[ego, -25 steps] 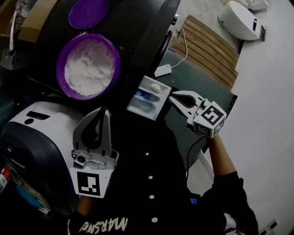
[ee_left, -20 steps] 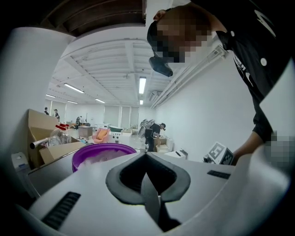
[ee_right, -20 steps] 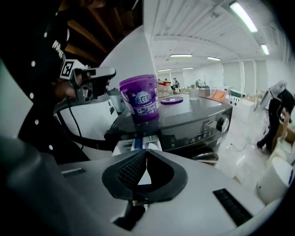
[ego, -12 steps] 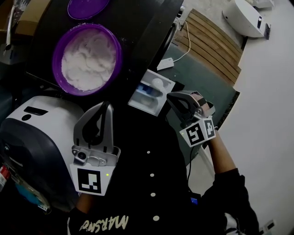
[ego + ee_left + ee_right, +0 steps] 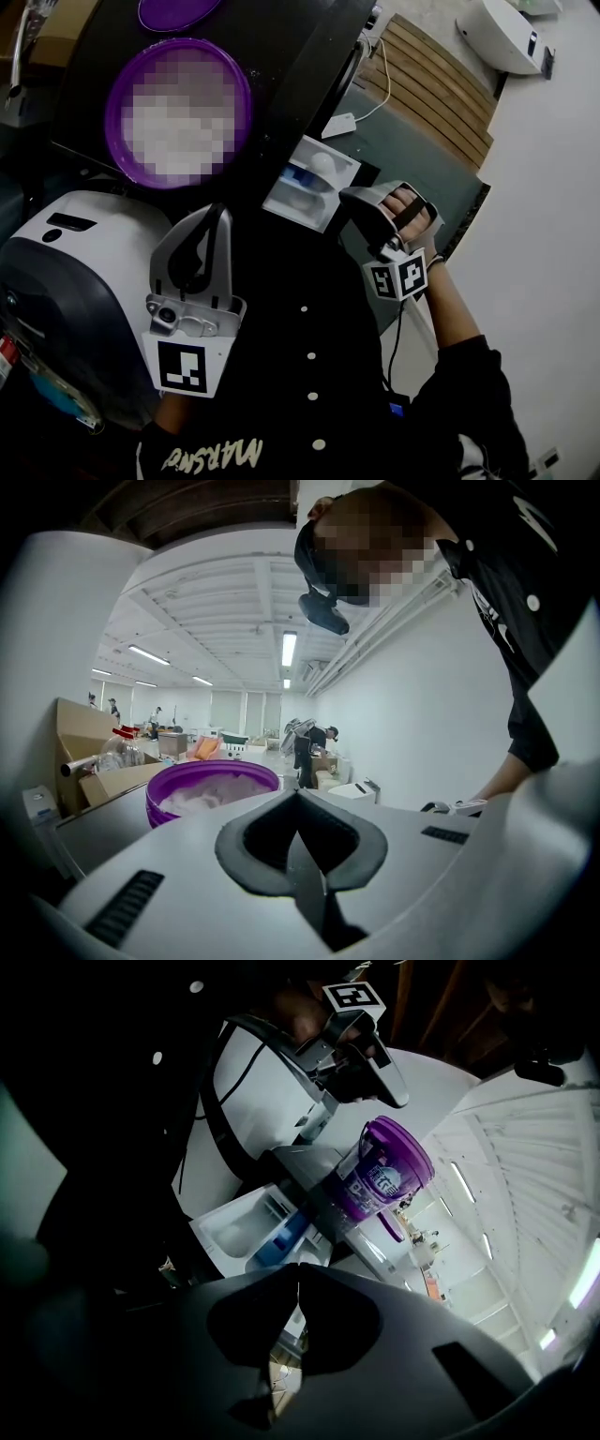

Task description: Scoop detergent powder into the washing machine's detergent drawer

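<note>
Head view: left gripper [image 5: 212,221] sits left of the drawer [image 5: 300,212], nearer the person, jaws together, nothing between. Right gripper [image 5: 352,202] is just right of the drawer, jaws together, empty, marker cube toward camera. Hand [image 5: 410,212] wraps its grip; forearm runs down-right.

upside-down "marsm" on black shirt [image 5: 281,394], label on purple tub [image 5: 380,1180] unreadable
</note>
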`<state>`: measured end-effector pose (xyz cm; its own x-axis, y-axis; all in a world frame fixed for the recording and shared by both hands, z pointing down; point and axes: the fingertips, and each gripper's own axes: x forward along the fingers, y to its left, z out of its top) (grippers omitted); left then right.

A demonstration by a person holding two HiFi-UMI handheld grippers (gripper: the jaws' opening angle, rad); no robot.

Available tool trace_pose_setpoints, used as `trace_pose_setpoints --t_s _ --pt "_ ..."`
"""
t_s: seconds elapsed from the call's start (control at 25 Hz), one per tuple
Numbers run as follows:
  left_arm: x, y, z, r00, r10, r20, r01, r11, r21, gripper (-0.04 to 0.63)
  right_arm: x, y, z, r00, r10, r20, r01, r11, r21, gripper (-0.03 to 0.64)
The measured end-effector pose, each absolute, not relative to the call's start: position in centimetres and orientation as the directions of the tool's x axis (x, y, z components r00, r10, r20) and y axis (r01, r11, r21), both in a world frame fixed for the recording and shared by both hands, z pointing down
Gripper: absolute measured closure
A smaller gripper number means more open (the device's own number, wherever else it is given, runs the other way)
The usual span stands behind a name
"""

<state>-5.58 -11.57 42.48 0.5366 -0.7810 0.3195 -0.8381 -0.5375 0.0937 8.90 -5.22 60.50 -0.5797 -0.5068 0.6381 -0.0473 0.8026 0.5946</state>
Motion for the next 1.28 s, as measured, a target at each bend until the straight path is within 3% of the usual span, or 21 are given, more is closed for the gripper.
trace_pose_setpoints --t_s 0.12,0.24,0.4,0.52,0.72,0.88,1.04,1.28 --pt "-5.6 -11.5 42.5 0.535 -0.781 0.322 -0.839 -0.536 0.095 0.591 9.0 -5.3 60.4 -0.586 -0.500 0.637 -0.082 0.819 0.568 0.586" --pt "-5.8 -11.7 42.3 0.531 -0.786 0.316 -0.842 -0.532 0.093 0.591 9.2 -5.7 60.0 -0.607 -0.476 0.637 -0.232 0.872 0.431 0.586" --pt "-6.0 -12.1 41.6 0.523 -0.798 0.300 -0.848 -0.521 0.093 0.591 10.0 -8.1 58.0 -0.688 -0.463 0.559 -0.513 0.855 0.078 0.586" --pt "-6.1 -12.5 40.8 0.515 -0.808 0.287 -0.854 -0.512 0.090 0.591 11.3 -9.2 57.6 -0.717 -0.462 0.523 -0.658 0.696 -0.287 0.586" --pt "-6.4 -13.3 38.6 0.498 -0.835 0.235 -0.865 -0.495 0.078 0.591 12.6 -9.4 57.5 -0.760 -0.426 0.492 -0.649 0.452 -0.612 0.586" --pt "-7.0 -14.1 36.4 0.477 -0.860 0.180 -0.878 -0.474 0.065 0.591 12.9 -10.0 54.8 -0.793 -0.466 0.392 -0.576 0.365 -0.731 0.586" --pt "-8.0 -14.9 34.1 0.448 -0.890 0.087 -0.894 -0.447 0.030 0.591 12.3 -11.8 49.2 -0.815 -0.504 0.286 -0.520 0.416 -0.746 0.586" --pt "-12.3 -15.3 32.0 0.345 -0.936 0.068 -0.938 -0.345 0.002 0.591 9.1 -15.5 38.5 -0.853 -0.506 0.127 -0.466 0.628 -0.623 0.586"
